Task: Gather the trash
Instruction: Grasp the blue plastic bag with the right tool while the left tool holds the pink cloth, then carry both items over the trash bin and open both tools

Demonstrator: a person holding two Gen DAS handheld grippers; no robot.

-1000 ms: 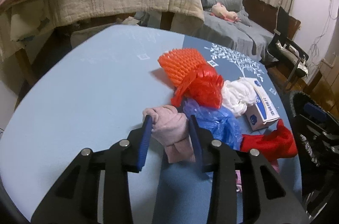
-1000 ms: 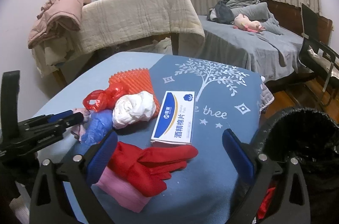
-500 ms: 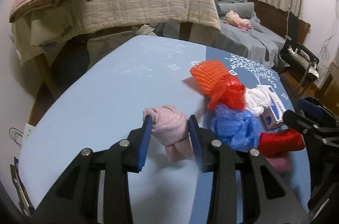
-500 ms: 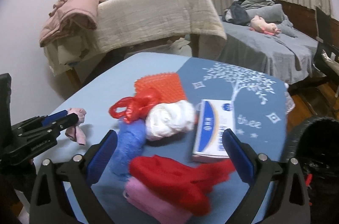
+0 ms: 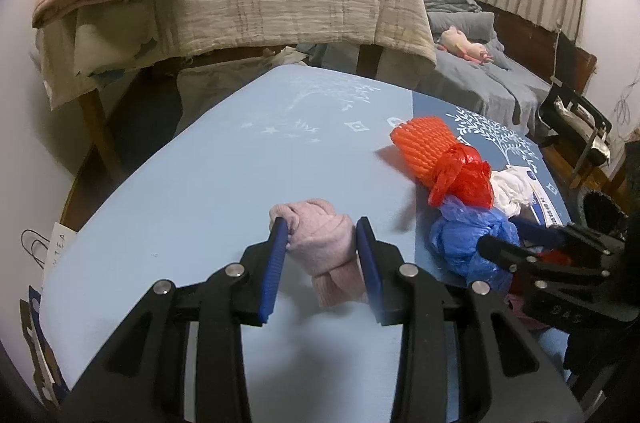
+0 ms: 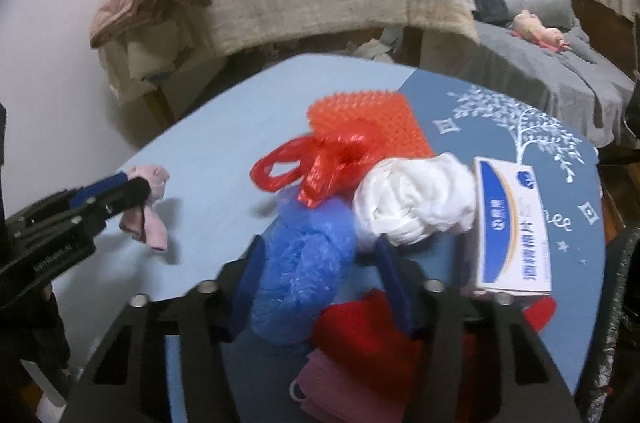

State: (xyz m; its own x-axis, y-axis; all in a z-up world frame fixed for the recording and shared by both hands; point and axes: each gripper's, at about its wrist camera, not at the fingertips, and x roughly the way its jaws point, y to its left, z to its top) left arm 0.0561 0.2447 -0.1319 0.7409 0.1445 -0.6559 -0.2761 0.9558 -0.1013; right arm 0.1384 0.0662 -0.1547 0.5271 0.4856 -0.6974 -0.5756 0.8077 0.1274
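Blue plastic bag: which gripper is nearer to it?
Right. The right gripper straddles the blue plastic bag, jaws closing around it. The left gripper is off to the side, clamped on the pink cloth.

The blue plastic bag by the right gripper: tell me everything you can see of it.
The blue plastic bag is thin, glossy, translucent film crumpled into a loose wad, lying on the blue tablecloth. It sits between the fingers of the right gripper, whose jaws are closing around it. The red plastic bag overlaps its far end, the white bag lies against its right side, and the red cloth touches its near end.
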